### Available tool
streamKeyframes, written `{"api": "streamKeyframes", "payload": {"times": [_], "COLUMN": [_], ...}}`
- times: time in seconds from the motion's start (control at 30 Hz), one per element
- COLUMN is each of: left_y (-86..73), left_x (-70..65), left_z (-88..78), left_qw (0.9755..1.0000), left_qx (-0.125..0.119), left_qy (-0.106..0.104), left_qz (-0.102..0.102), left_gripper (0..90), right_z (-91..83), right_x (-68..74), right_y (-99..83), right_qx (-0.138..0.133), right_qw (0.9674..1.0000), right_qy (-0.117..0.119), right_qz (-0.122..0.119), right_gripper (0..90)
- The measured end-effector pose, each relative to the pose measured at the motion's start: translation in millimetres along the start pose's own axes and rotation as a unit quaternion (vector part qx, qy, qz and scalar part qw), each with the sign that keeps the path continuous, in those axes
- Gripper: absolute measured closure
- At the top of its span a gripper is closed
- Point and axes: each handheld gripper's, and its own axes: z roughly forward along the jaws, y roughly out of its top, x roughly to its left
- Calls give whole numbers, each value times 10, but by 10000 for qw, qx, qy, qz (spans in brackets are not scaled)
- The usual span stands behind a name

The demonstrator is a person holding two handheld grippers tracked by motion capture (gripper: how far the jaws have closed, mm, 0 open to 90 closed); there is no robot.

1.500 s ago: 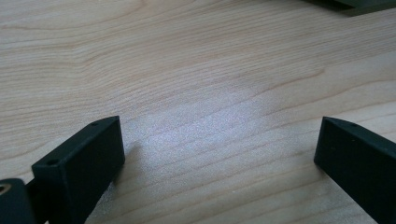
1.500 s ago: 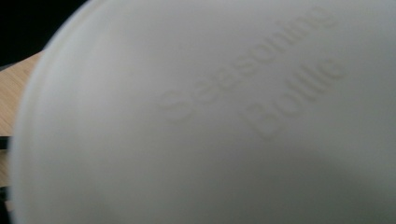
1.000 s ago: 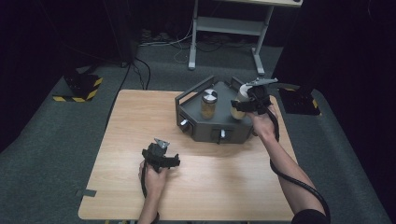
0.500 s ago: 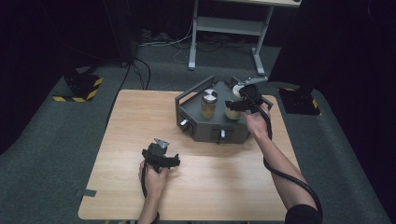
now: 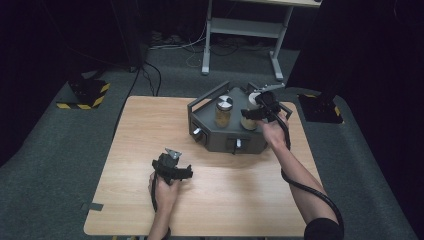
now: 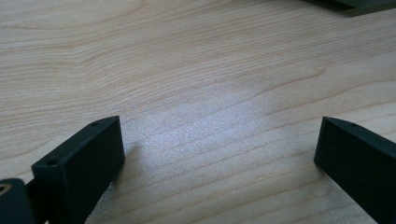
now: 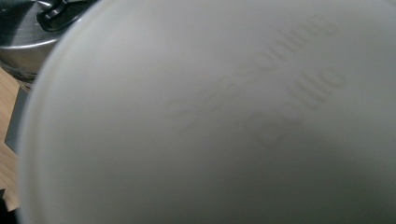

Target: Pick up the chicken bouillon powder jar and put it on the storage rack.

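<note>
The right tongs (image 5: 250, 113) are being held clamped on a white-lidded jar (image 5: 248, 120) that is standing in the right part of a dark grey angular tray (image 5: 215, 142), at the far right of the wooden tabletop (image 5: 130, 150). In the right gripper view the jar's pale lid (image 7: 210, 121) is being seen from very close, with faint raised lettering across it, and a bit of dark metal is being shown at the upper left corner. A second jar with a black and white lid (image 5: 223, 111) is being kept in the same tray, just to the left of the gripped one and apart from it. Two small knobs are being shown on the tray's near face.

The left tongs (image 5: 185, 173) are being rested low over the near left part of the tabletop, well apart from the tray. In the left gripper view their two black jaws are being held wide apart, with bare wood grain (image 6: 210, 116) between them and nothing gripped. A black cable is being trailed from the right gripper along the person's forearm toward the near right edge.
</note>
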Motion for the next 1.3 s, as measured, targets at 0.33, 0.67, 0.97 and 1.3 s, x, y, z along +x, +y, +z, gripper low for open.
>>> {"api": "streamKeyframes", "payload": {"times": [0.33, 0.67, 0.97, 1.3], "left_y": [-1, 3, 2, 2], "left_x": [-1, 0, -1, -1], "left_z": [2, 1, 1, 2], "left_qw": [10000, 10000, 10000, 10000], "left_qx": [-4, 8, 4, 2], "left_qy": [-2, 1, 1, 1], "left_qz": [-10, 6, 0, 2], "left_gripper": [16, 16, 16, 16], "right_z": [12, 21, 28, 29], "right_x": [-27, -49, -49, -40], "right_y": [-7, -75, -164, -178], "right_qx": [6, -128, -291, -319], "right_qw": [10000, 9998, 9994, 9993], "right_qy": [22, 35, 35, 18], "right_qz": [51, 134, 177, 195], "right_gripper": [323, 322, 321, 321]}}
